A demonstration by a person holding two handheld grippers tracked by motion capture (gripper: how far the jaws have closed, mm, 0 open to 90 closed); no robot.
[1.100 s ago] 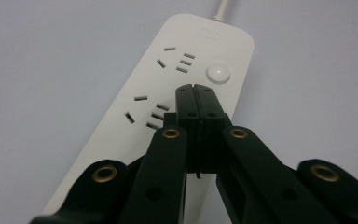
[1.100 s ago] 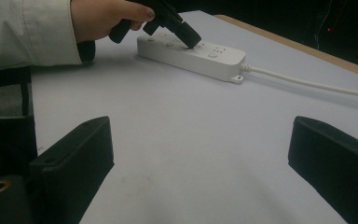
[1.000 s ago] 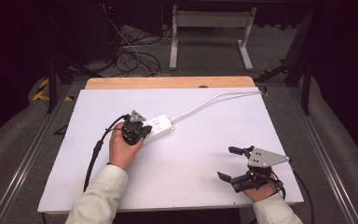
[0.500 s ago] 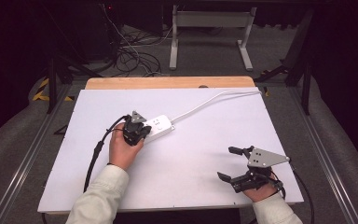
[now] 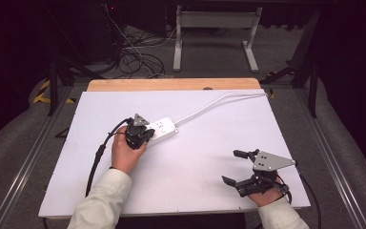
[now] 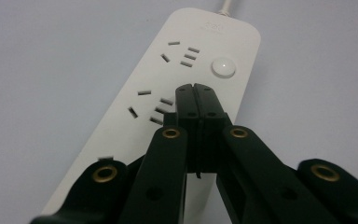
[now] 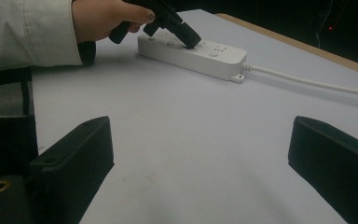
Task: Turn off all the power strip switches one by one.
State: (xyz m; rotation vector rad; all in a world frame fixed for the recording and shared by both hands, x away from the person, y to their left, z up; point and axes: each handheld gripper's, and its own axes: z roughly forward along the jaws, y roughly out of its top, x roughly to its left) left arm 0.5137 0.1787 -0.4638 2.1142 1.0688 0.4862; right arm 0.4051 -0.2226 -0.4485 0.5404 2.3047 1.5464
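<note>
Your left gripper, jaws pressed together with nothing between them, rests its joined tips on top of the power strip, just short of the round switch button; closing the jaws gives one blunt point, likely suited to pressing that button. The strip lies flat on the white table, its cable running off from the button end toward the far edge. Your right gripper, jaws spread wide and empty, waits well apart from the strip, keeping clear of the work.
</note>
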